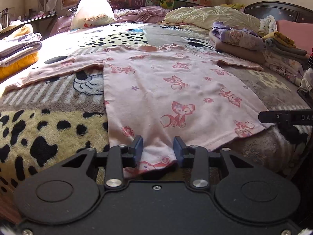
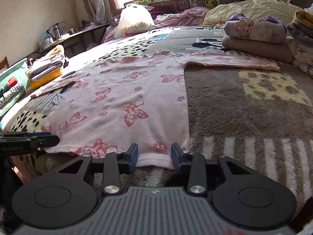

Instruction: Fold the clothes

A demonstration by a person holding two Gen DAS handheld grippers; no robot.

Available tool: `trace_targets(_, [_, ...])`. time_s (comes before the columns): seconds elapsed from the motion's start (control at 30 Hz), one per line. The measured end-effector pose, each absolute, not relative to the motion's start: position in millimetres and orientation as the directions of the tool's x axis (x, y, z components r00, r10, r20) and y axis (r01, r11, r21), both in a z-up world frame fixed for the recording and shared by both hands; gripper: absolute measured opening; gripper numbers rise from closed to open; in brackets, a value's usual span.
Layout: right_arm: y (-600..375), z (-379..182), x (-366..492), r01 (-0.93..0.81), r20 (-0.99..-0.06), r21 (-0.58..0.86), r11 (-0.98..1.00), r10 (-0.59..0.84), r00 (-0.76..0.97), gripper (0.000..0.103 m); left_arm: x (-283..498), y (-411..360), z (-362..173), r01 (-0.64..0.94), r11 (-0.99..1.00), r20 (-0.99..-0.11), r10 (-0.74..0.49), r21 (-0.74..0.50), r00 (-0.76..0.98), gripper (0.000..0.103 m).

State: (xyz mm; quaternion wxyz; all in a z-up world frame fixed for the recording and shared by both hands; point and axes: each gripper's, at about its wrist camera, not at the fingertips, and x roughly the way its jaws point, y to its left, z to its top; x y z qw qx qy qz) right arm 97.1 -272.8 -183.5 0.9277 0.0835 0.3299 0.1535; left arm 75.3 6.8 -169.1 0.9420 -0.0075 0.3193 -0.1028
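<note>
Lying flat on the bed (image 1: pixel 58 121), the pink shirt (image 1: pixel 166 90) has its sleeves spread and its hem toward me; my left tool (image 1: pixel 158 148) and right tool (image 2: pixel 154 154) both stand partly open at that hem (cloth between the pads, not pinched), folded stacks (image 2: pixel 256 37) beyond the shirt

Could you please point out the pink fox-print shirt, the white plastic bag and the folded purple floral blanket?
Pink fox-print shirt (image 1: pixel 166 90): left wrist view, middle of its body.
White plastic bag (image 1: pixel 92 12): left wrist view, its bulging front.
Folded purple floral blanket (image 2: pixel 254 29): right wrist view, its front fold.
</note>
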Motion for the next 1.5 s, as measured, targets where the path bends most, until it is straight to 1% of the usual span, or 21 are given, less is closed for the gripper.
trace_targets(0.03, [-277.7,-183.8,97.8,-0.220,-0.583,0.282,0.934,0.349,0.734,0.037,74.4,8.4,-166.0,0.187,0.977,-0.585,-0.211,-0.102,0.783,0.035])
trace_targets(0.07, [-282.4,-180.5,94.1,-0.220,-0.546,0.300,0.928,0.357,0.758,0.037,75.3,9.1,-166.0,0.186,0.976,-0.575,-0.218,-0.115,0.788,0.038])
trace_targets(0.1, [-286.7,-176.0,88.9,-0.236,-0.487,0.322,0.917,0.374,0.789,0.039,76.1,9.8,-166.1,0.185,0.974,-0.565,-0.225,-0.129,0.794,0.045])
trace_targets(0.13, [-287.9,-172.5,86.7,-0.256,-0.455,0.332,0.908,0.392,0.800,0.039,78.4,9.1,-169.7,0.187,0.974,-0.570,-0.225,-0.125,0.790,0.047])
trace_targets(0.17, [-284.6,-171.8,88.5,-0.262,-0.464,0.315,0.912,0.388,0.796,0.040,82.3,6.6,-177.6,0.194,0.976,-0.594,-0.215,-0.101,0.775,0.049])
trace_targets(0.2, [-276.7,-178.8,96.1,-0.234,-0.544,0.273,0.933,0.350,0.762,0.045,84.8,4.9,-180.6,0.200,0.976,-0.610,-0.209,-0.083,0.764,0.050])
trace_targets(0.23, [-272.8,-180.9,97.5,-0.239,-0.561,0.254,0.937,0.344,0.753,0.045,84.9,6.0,-176.3,0.202,0.975,-0.618,-0.214,-0.090,0.756,0.049])
trace_targets(0.3, [-265.0,-185.1,100.3,-0.249,-0.594,0.217,0.944,0.330,0.734,0.045,82.9,17.7,-167.5,0.181,0.968,-0.595,-0.249,-0.172,0.765,0.048])
trace_targets(0.37, [-269.2,-182.0,98.8,-0.261,-0.559,0.261,0.929,0.366,0.744,0.042,82.0,34.0,-165.2,0.137,0.960,-0.556,-0.253,-0.243,0.791,0.048])
trace_targets(0.47, [-282.1,-176.7,99.4,-0.241,-0.483,0.344,0.908,0.391,0.783,0.042,88.5,63.5,-168.8,0.030,0.942,-0.552,-0.223,-0.336,0.803,0.048])
trace_targets(0.5, [-286.6,-176.8,101.2,-0.227,-0.471,0.373,0.899,0.395,0.789,0.043,91.4,76.3,-170.8,-0.018,0.924,-0.552,-0.213,-0.382,0.806,0.045])
trace_targets(0.6, [-309.1,-183.3,114.1,-0.139,-0.451,0.506,0.851,0.398,0.799,0.043,99.3,108.7,-174.0,-0.110,0.850,-0.534,-0.218,-0.515,0.817,0.043])
trace_targets(0.73, [-345.8,-202.5,139.5,0.019,-0.450,0.675,0.738,0.391,0.803,0.045,106.6,149.2,-176.3,-0.217,0.745,-0.508,-0.185,-0.631,0.841,0.043])
trace_targets(0.8, [-367.2,-216.9,152.8,0.066,-0.405,0.779,0.624,0.420,0.812,0.043,110.7,177.2,-179.3,-0.268,0.661,-0.487,-0.169,-0.701,0.857,0.043])
trace_targets(0.87, [-377.7,-220.8,163.3,0.080,-0.391,0.808,0.583,0.430,0.814,0.039,114.9,202.6,-181.4,-0.315,0.586,-0.473,-0.135,-0.747,0.871,0.043])
trace_targets(0.97, [-390.1,-224.2,180.7,0.083,-0.371,0.822,0.563,0.420,0.828,0.037,124.3,239.2,-187.5,-0.369,0.458,-0.452,-0.082,-0.809,0.888,0.043])
trace_targets(1.1, [-411.3,-232.3,205.6,0.101,-0.339,0.848,0.520,0.386,0.858,0.033,143.2,269.6,-186.4,-0.412,0.372,-0.447,-0.009,-0.832,0.895,0.042])
trace_targets(1.37, [-435.1,-243.6,244.3,0.120,-0.296,0.877,0.466,0.326,0.898,0.032,187.0,291.8,-174.0,-0.468,0.384,-0.480,0.071,-0.796,0.874,0.042])
trace_targets(1.43, [-437.1,-244.9,252.5,0.125,-0.298,0.877,0.463,0.321,0.899,0.032,195.4,292.7,-170.4,-0.471,0.408,-0.484,0.079,-0.782,0.871,0.035])
trace_targets(1.47, [-438.7,-245.1,257.1,0.128,-0.300,0.877,0.464,0.320,0.898,0.032,199.3,291.8,-168.1,-0.474,0.434,-0.489,0.086,-0.766,0.868,0.027])
trace_targets(1.5, [-441.0,-245.5,262.3,0.130,-0.302,0.877,0.462,0.321,0.898,0.032,202.1,289.7,-164.7,-0.476,0.461,-0.491,0.097,-0.749,0.866,0.007])
